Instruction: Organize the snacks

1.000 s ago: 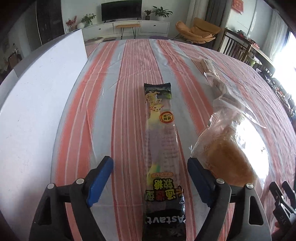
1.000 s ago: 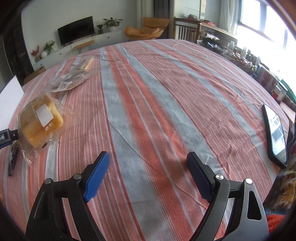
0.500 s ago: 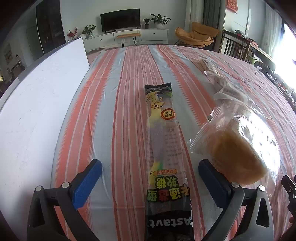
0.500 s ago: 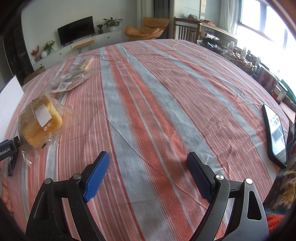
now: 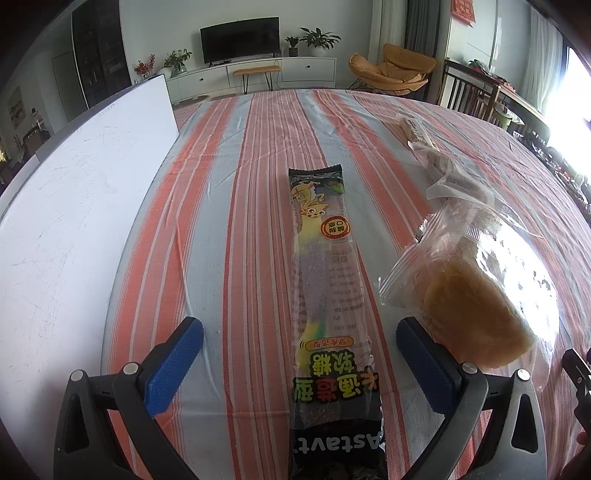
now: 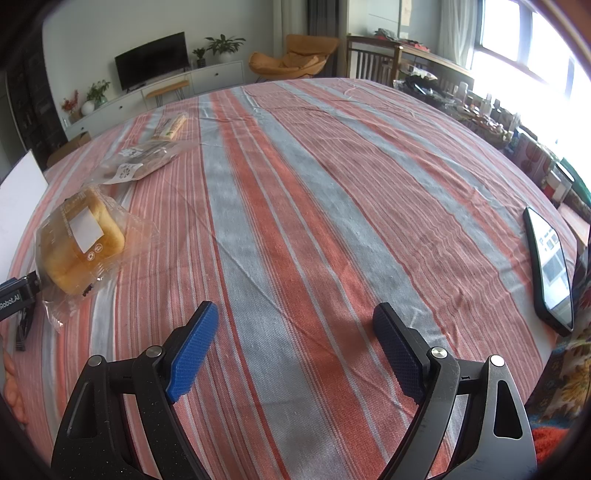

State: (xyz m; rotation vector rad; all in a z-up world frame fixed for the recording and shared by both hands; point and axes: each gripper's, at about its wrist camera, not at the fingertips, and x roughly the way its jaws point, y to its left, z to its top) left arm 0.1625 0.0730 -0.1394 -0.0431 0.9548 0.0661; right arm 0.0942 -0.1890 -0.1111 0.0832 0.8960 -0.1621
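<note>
In the left wrist view, a white board (image 5: 74,192) is seen at the left, then the left gripper (image 5: 300,356) — jaws spread wide, untouching — straddling a long candy packet (image 5: 327,280) lying flat on the striped tablecloth (image 5: 251,184), with bagged bread (image 5: 476,310) beside it. Only the right wrist view shows the right gripper (image 6: 291,345), jaws apart over bare cloth, and 1 phone (image 6: 550,267) at the right edge.

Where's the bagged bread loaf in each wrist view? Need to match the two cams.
Left wrist: bagged bread loaf at lower right, just beyond the left gripper's right-hand finger, beside the long candy packet.
Right wrist: same loaf at the left edge, mid-height, well clear of the open right gripper.
Shared landmark: the TV on the far wall.
</note>
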